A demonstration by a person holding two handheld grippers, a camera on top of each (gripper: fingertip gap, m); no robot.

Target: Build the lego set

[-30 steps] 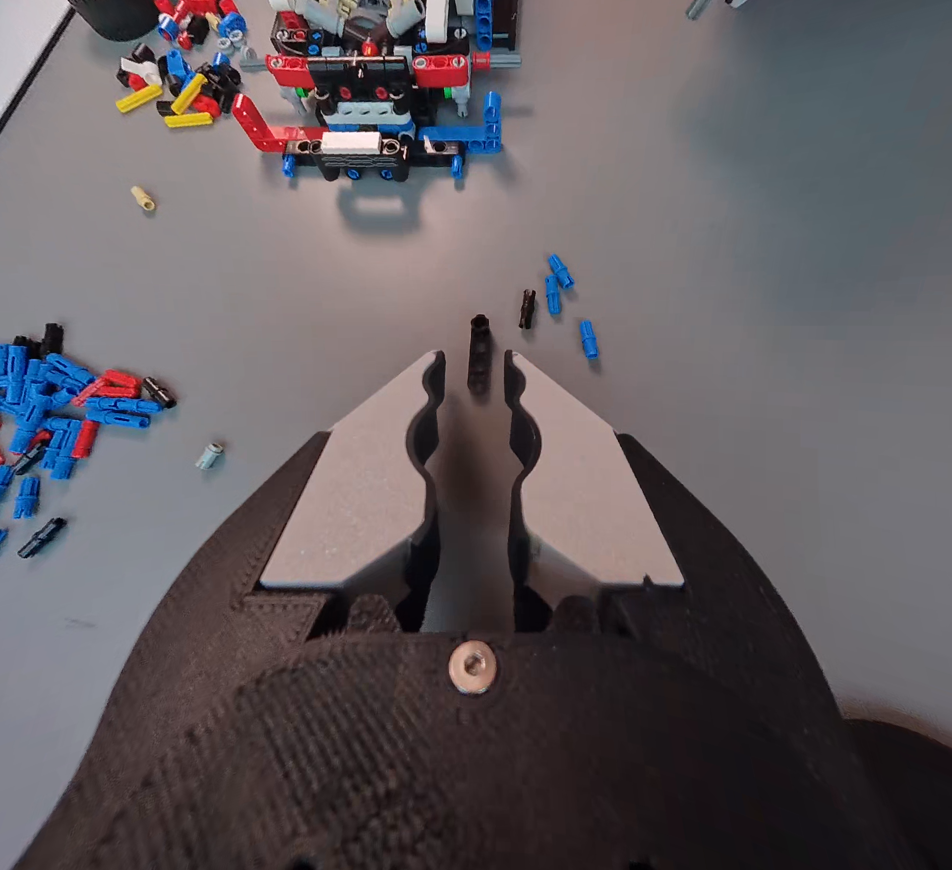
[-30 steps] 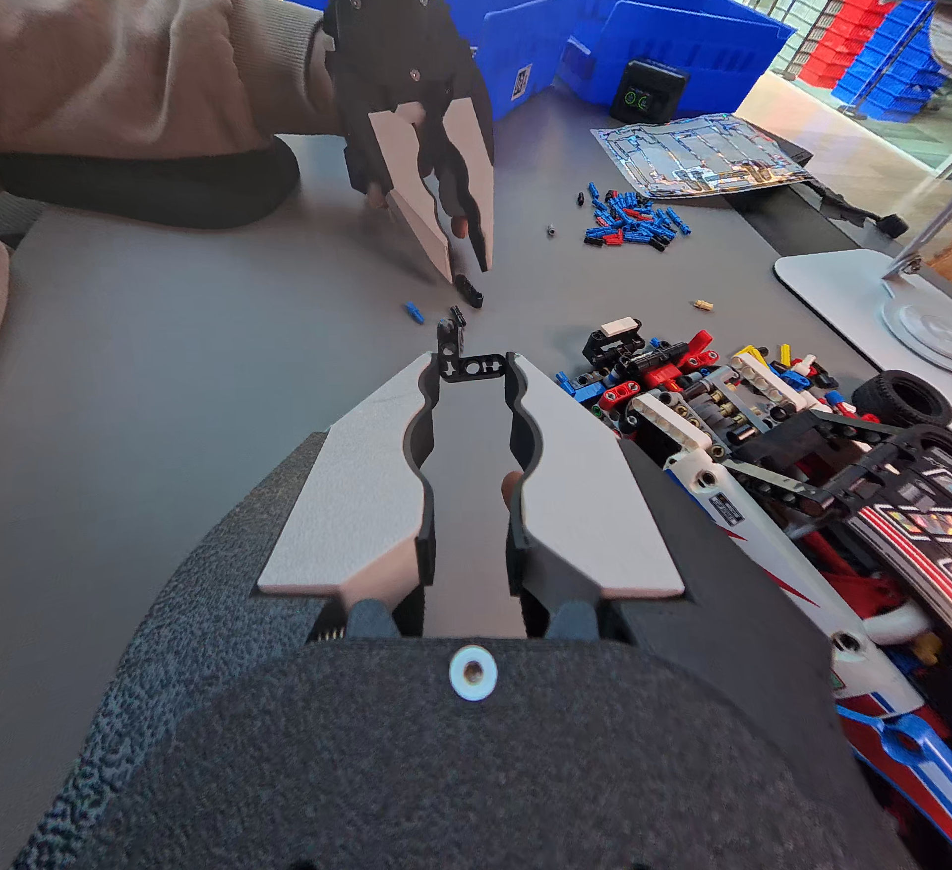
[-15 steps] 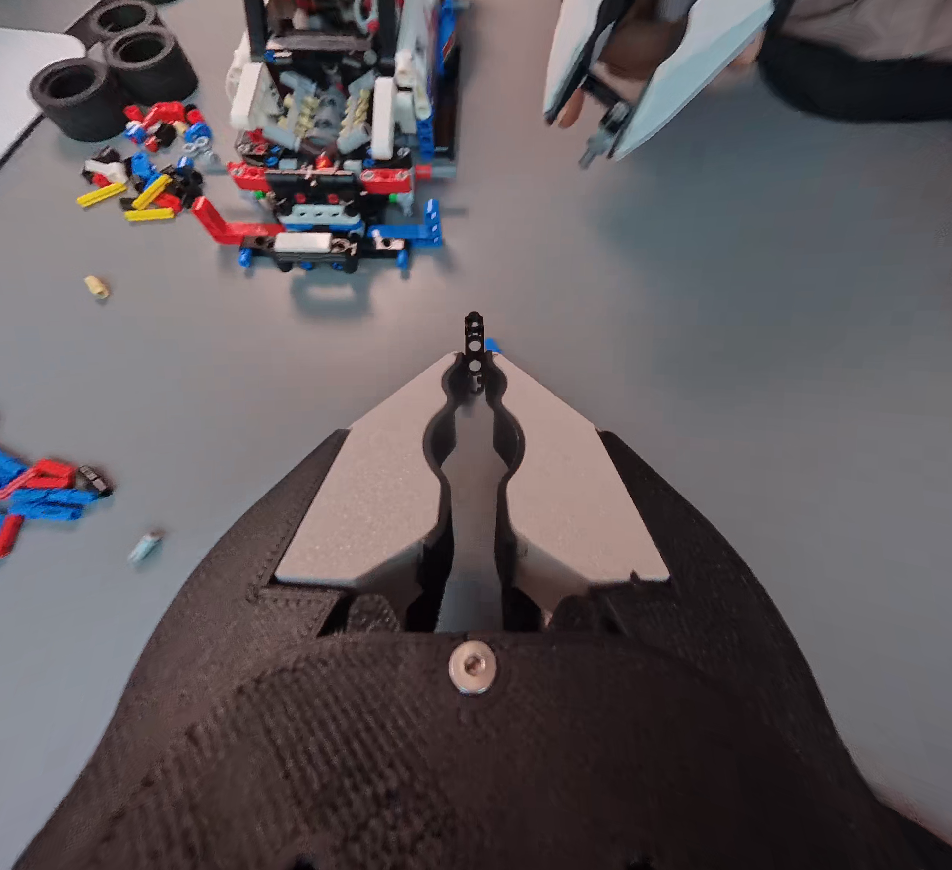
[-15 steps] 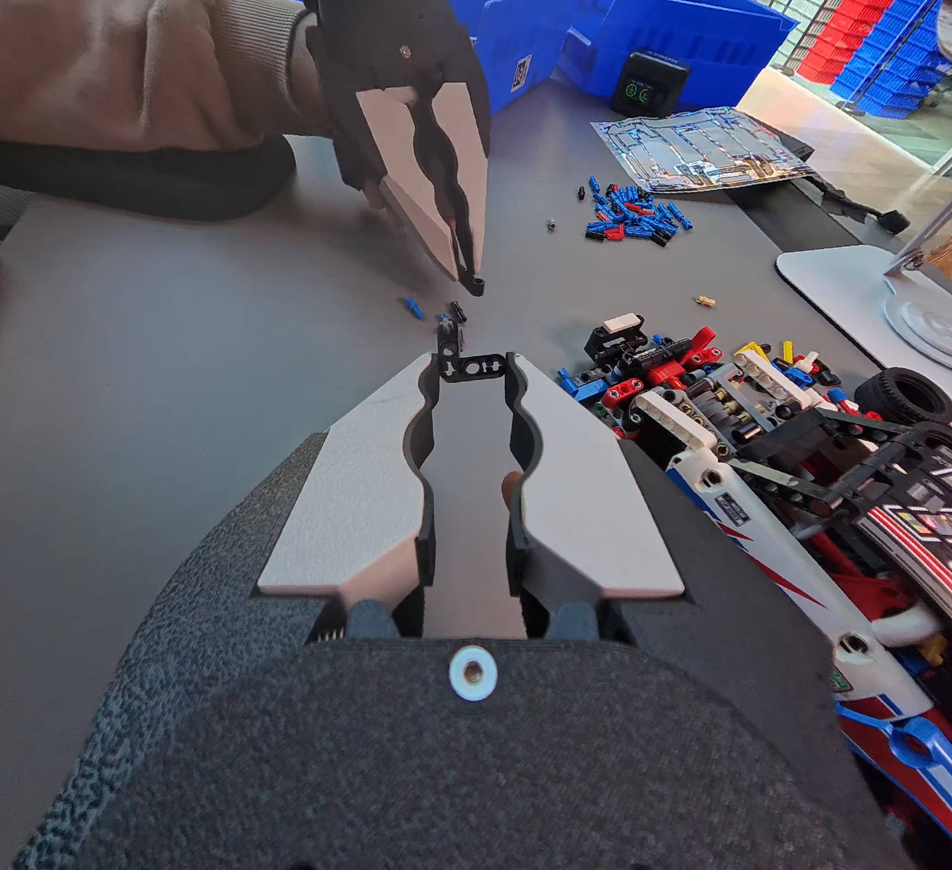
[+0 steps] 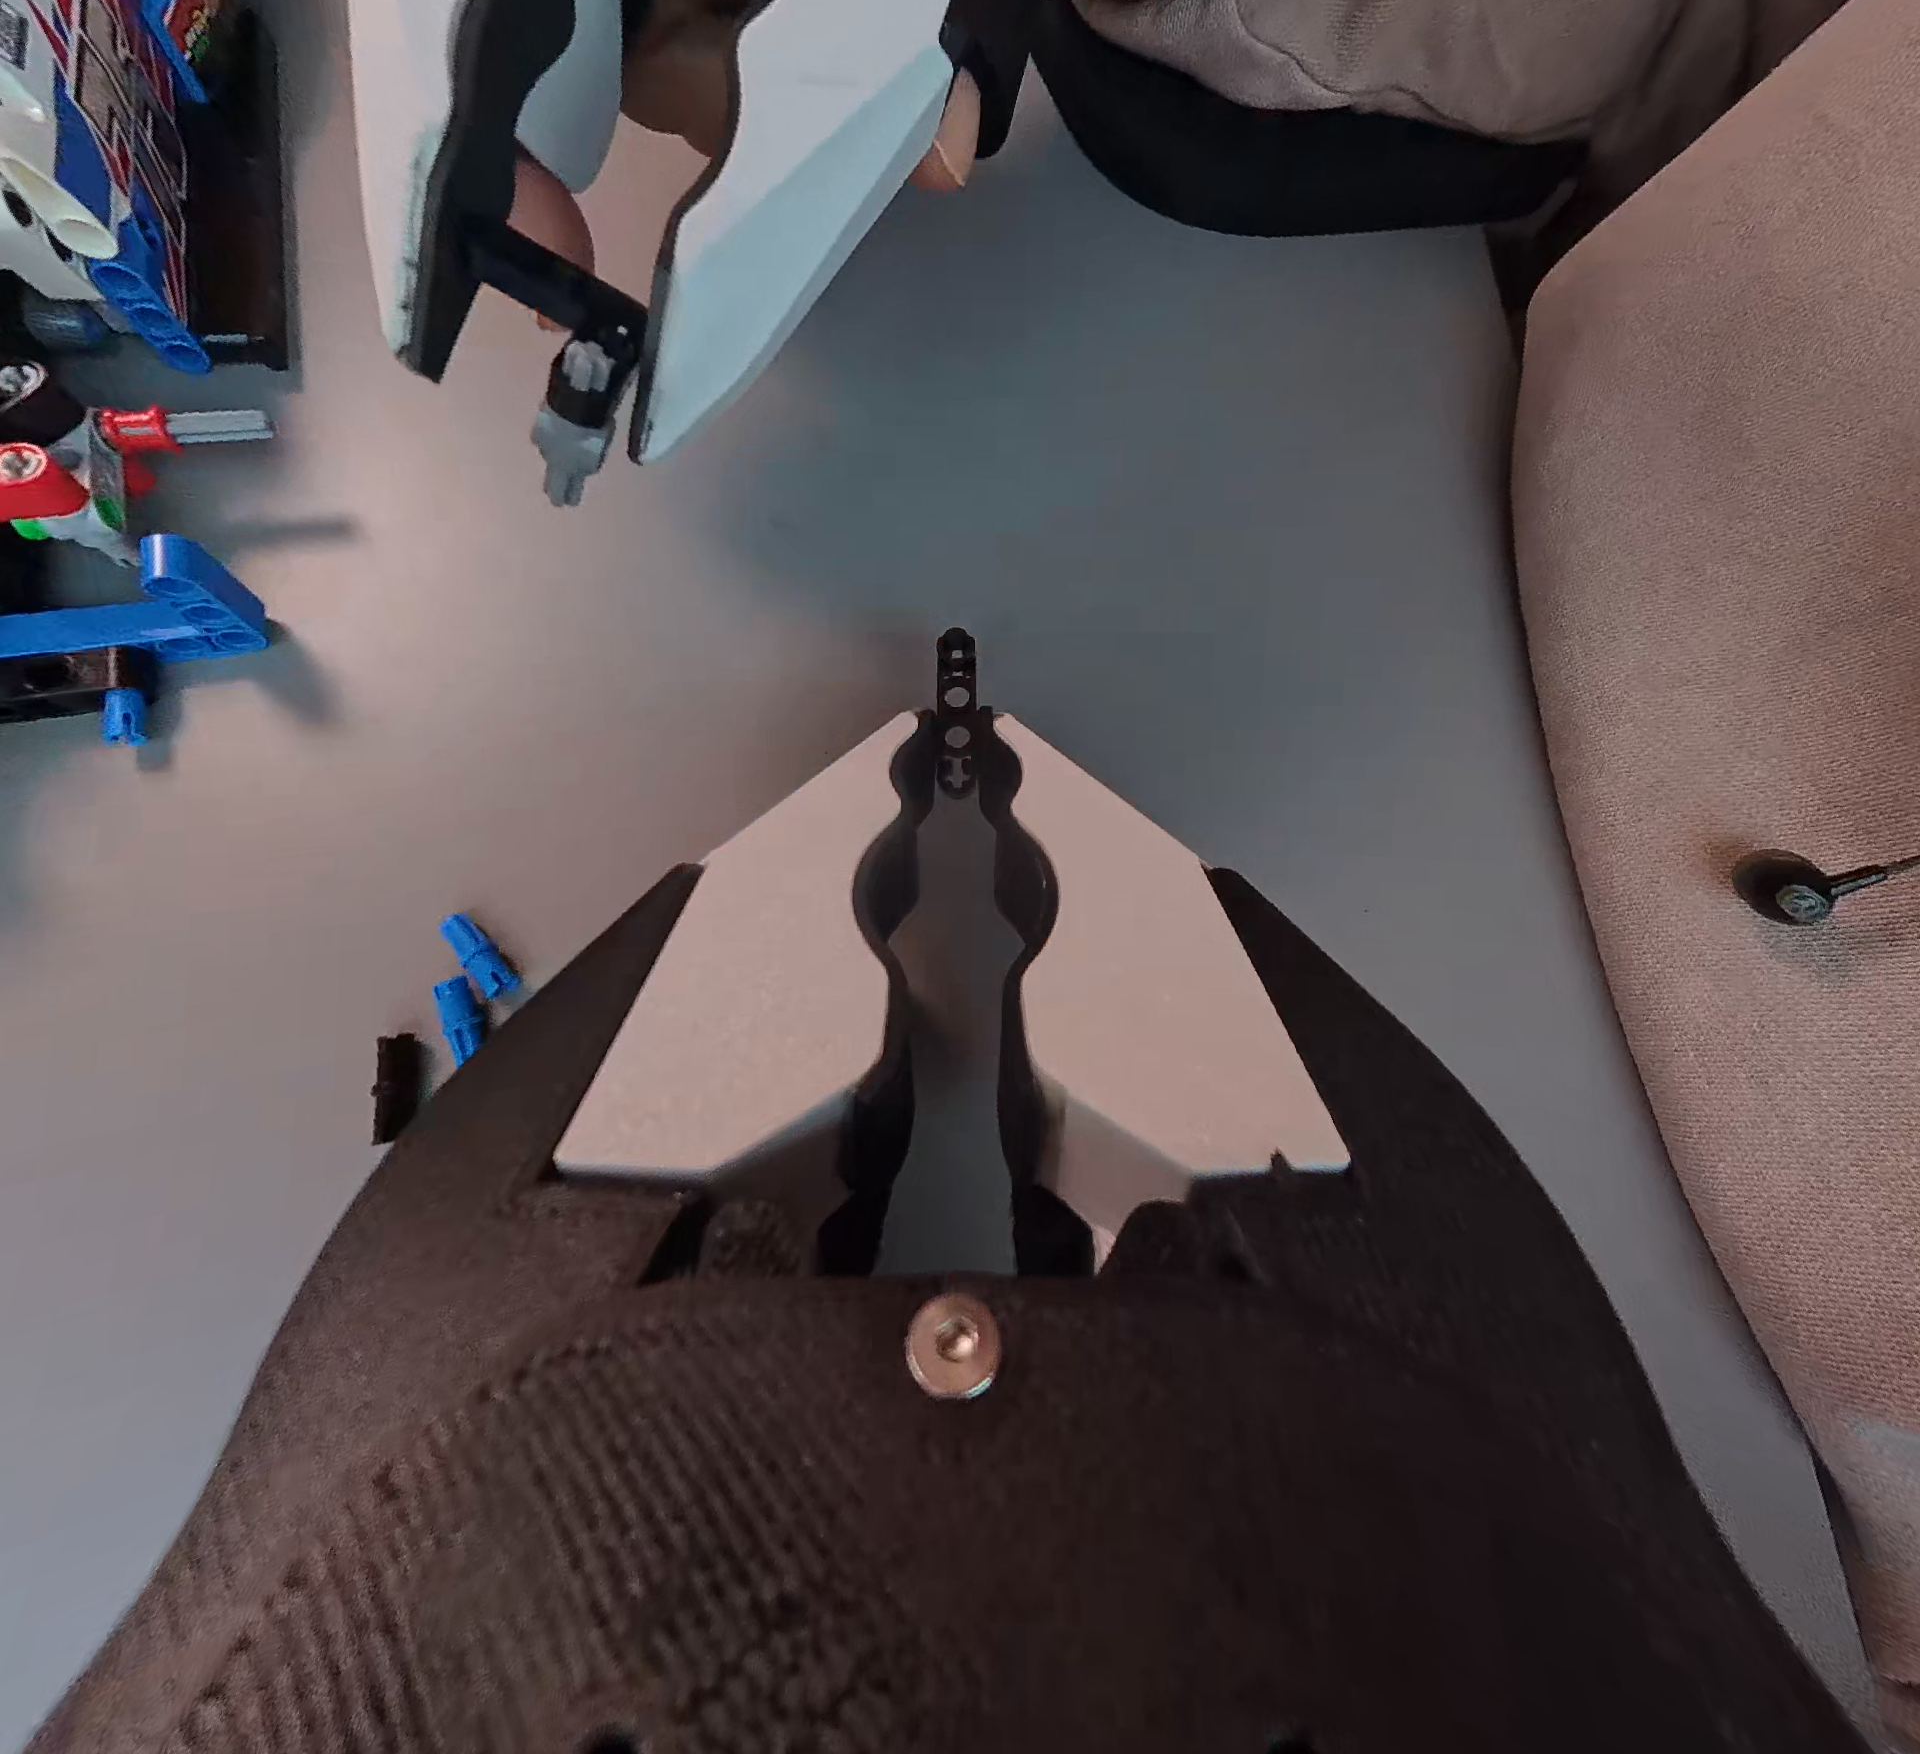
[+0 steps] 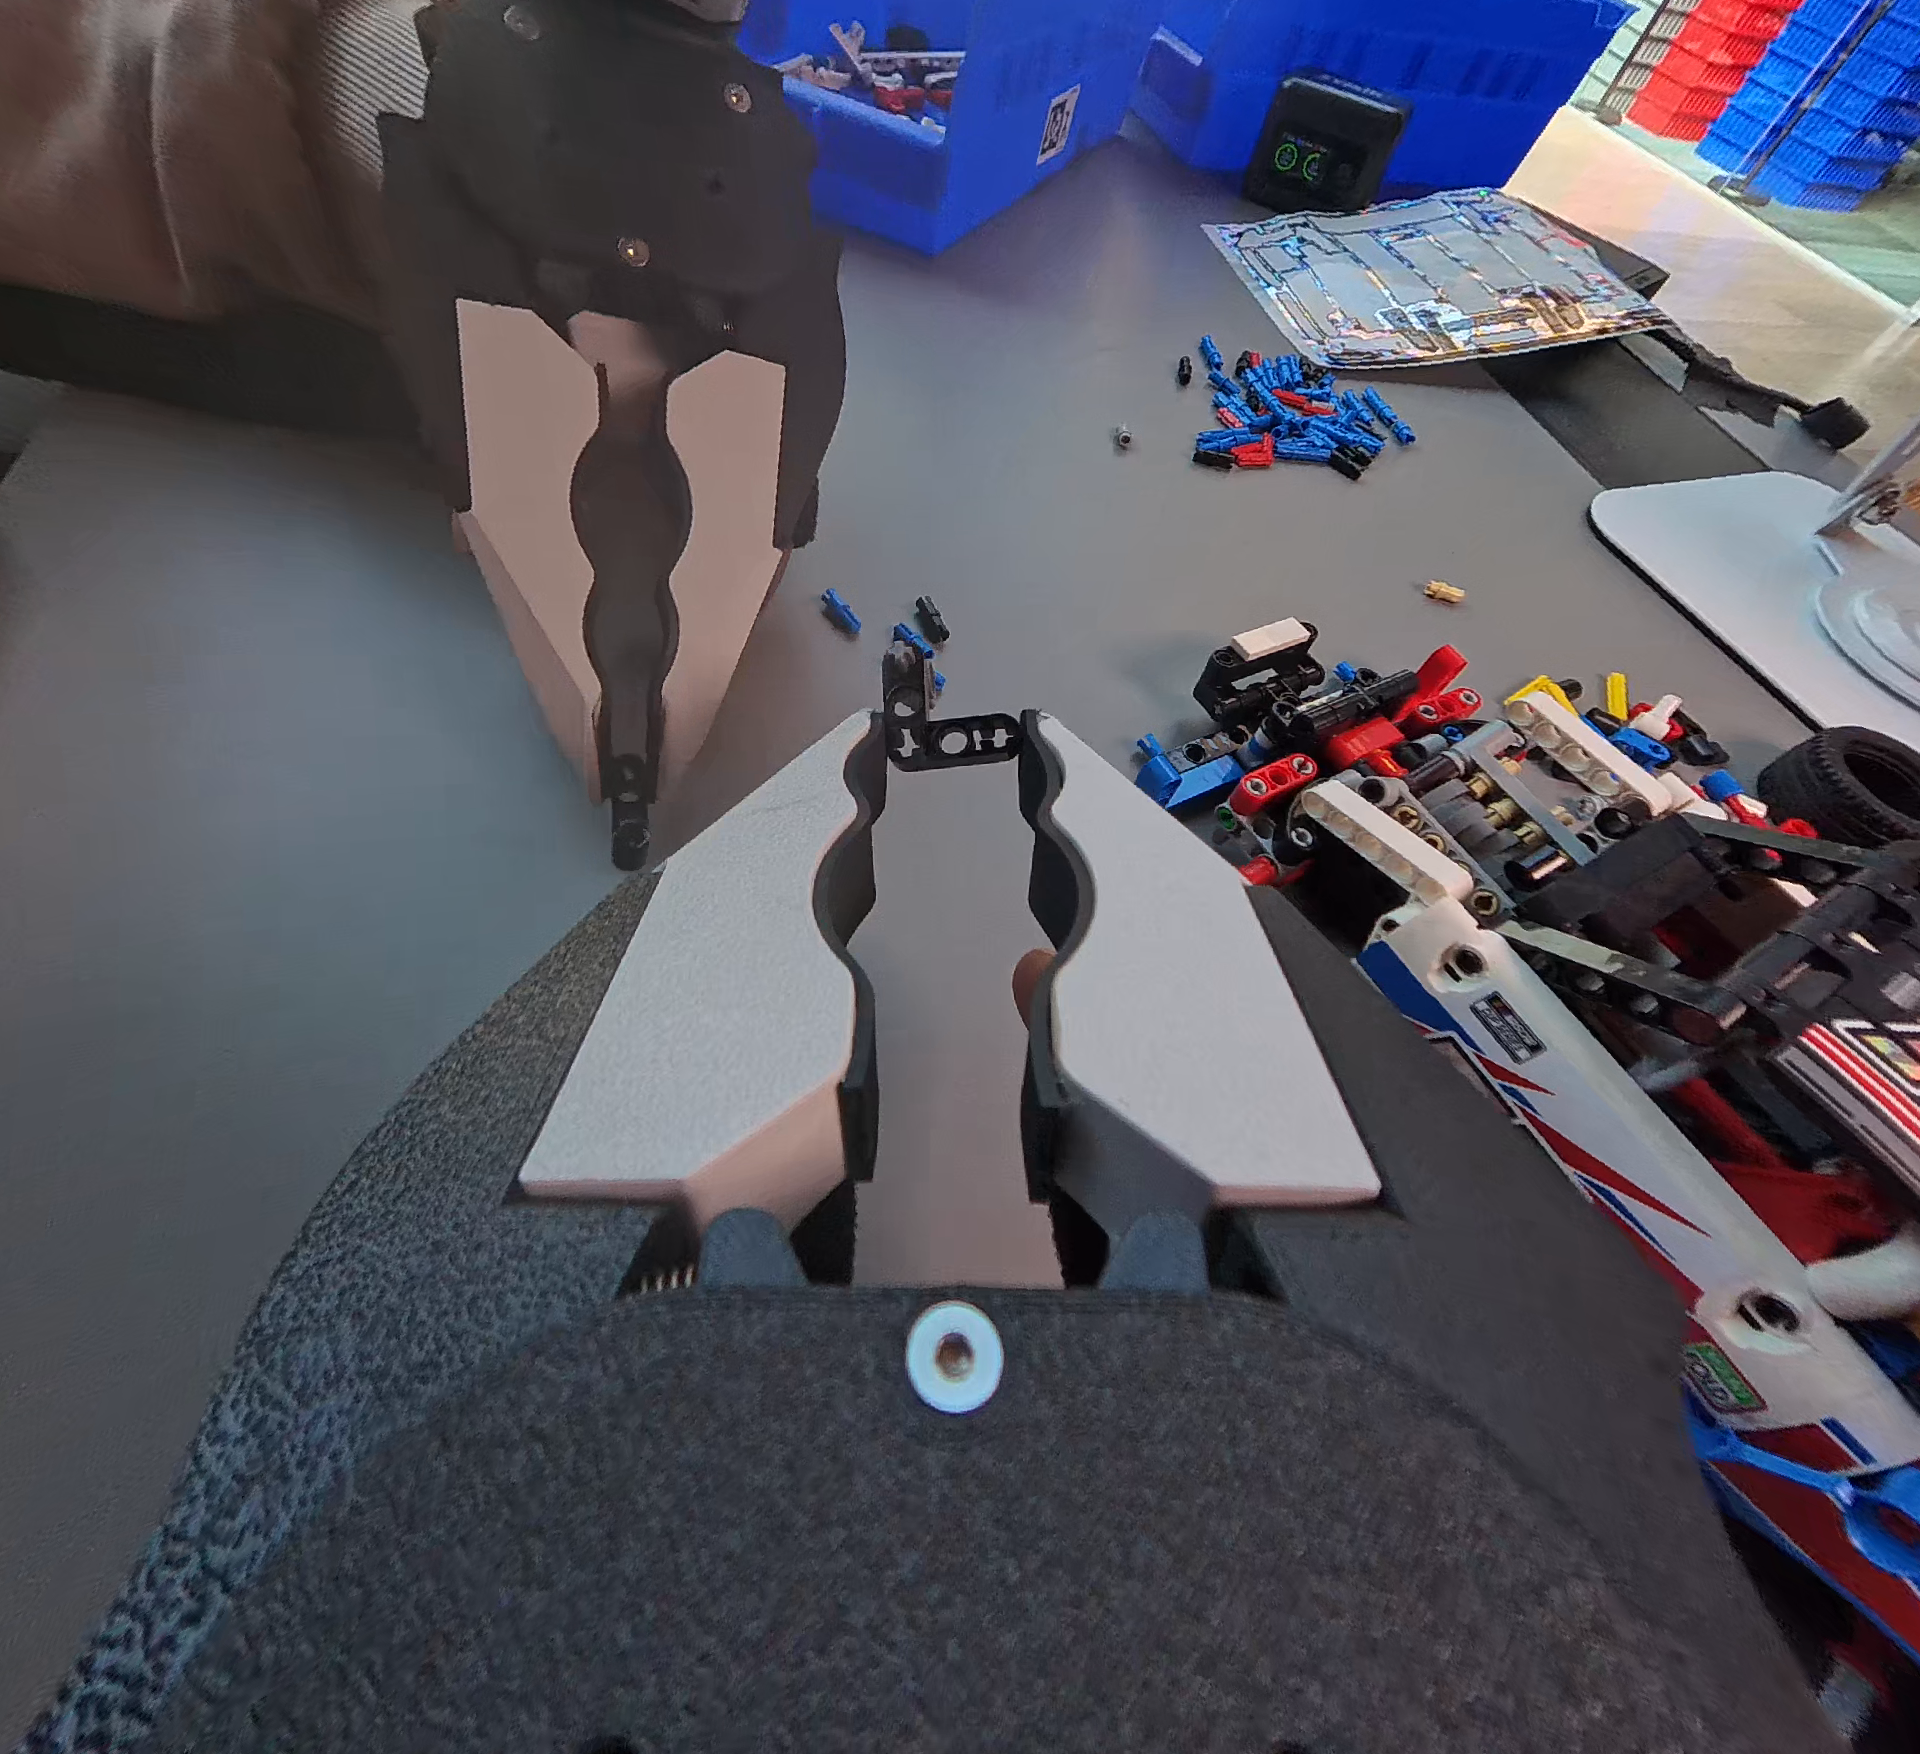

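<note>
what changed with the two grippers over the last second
The left gripper closed on the short black lego beam, lifted it off the grey table and swung toward the right gripper. That one kept its black L-shaped lego piece clamped.

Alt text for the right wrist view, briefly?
The right gripper holds a black L-shaped piece above a grey table. The left gripper opposite grips a thin black piece; a part-built car stands right.
</note>
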